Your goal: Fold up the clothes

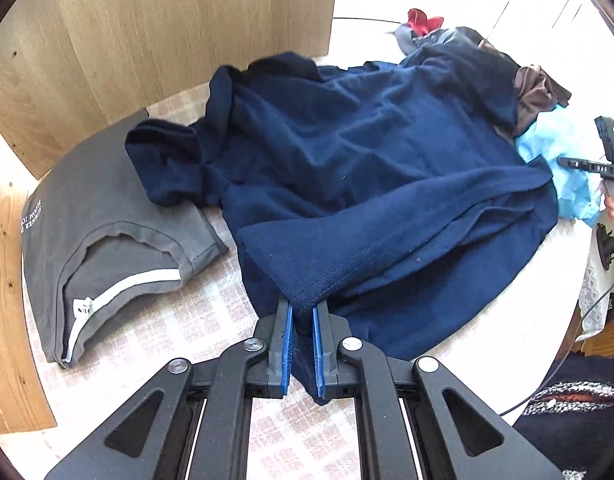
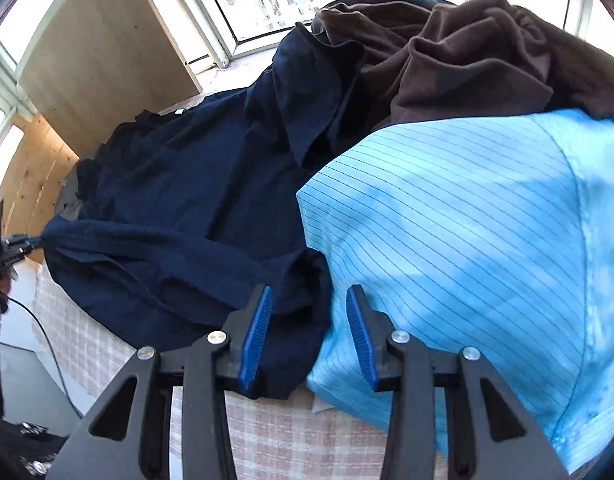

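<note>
A navy blue shirt (image 1: 367,168) lies crumpled across the round table. My left gripper (image 1: 303,312) is shut on a corner of its hem, lifting it slightly. In the right wrist view the same navy shirt (image 2: 195,200) spreads to the left, and its near edge lies between the spread fingers of my right gripper (image 2: 309,300), which stands open. The left gripper (image 2: 17,246) shows at the far left, holding the hem corner. The right gripper (image 1: 605,168) appears at the right edge of the left wrist view.
A folded grey T-shirt (image 1: 107,232) lies left of the navy one. A light blue striped garment (image 2: 487,248), a brown garment (image 2: 467,64) and red cloth (image 1: 423,22) are piled at the right. The checked tablecloth (image 1: 195,328) covers the table; wooden panels (image 1: 147,32) stand behind.
</note>
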`<state>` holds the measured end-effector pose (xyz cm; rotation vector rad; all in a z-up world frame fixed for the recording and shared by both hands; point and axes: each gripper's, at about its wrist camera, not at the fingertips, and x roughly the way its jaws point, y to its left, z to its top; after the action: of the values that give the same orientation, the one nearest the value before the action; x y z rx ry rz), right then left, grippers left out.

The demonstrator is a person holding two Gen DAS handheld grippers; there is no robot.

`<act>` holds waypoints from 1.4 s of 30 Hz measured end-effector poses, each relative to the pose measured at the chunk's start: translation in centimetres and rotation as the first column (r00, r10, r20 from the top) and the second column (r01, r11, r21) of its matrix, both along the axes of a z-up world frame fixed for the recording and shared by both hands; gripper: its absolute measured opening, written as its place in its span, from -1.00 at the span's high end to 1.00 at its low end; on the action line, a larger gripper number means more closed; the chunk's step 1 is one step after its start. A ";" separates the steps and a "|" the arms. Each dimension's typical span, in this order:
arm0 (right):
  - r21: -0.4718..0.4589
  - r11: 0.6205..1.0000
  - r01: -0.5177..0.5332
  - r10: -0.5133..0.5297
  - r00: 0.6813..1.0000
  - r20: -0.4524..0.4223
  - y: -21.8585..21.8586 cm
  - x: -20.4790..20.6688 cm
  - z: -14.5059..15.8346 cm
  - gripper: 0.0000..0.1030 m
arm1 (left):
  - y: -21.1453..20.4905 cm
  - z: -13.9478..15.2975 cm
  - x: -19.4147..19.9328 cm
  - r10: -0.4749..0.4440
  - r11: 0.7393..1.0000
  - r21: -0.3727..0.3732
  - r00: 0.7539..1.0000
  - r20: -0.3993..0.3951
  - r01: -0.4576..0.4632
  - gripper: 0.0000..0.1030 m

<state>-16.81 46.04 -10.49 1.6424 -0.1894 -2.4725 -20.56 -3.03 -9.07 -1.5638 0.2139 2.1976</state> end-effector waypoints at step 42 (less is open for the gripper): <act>0.134 0.986 -0.104 0.115 0.991 -0.075 -3.6 -0.7 2.5 0.87 | -0.2 0.6 -2.1 -0.044 0.999 -0.010 0.999 0.023 0.044 0.91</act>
<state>-17.53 42.40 -7.97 1.5491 0.0719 -2.5093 -22.65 -3.20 -8.44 -1.5740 0.2511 2.1473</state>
